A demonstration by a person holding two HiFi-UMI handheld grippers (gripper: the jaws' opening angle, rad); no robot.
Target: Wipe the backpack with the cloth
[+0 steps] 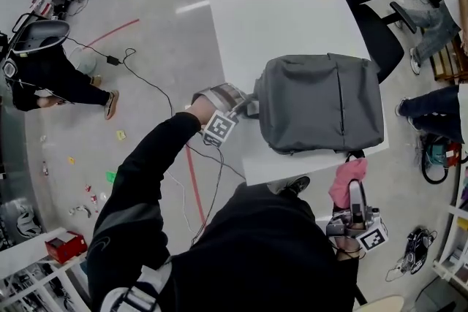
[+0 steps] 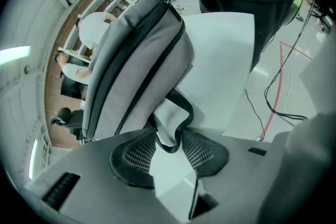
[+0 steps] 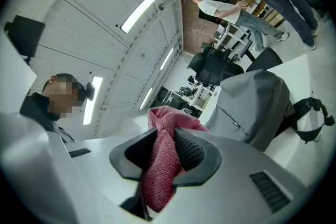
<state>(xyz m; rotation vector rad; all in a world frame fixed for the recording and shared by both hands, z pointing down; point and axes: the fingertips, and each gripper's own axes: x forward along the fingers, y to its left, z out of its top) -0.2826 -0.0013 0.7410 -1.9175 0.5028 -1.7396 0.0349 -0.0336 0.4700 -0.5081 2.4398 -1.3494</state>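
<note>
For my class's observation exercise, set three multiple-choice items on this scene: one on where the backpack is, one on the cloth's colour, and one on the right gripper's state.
1. Where does the grey backpack lie?
A. on the floor
B. on the white table
C. on a chair

2. What colour is the cloth?
A. pink
B. blue
C. yellow

3. What is the state of the right gripper?
A. open and empty
B. shut on the cloth
C. shut on the backpack

Answers:
1 B: the head view shows it lying flat on the tabletop.
2 A: it is pink in the head view and the right gripper view.
3 B: the right gripper view shows its pads pinching the cloth.
</note>
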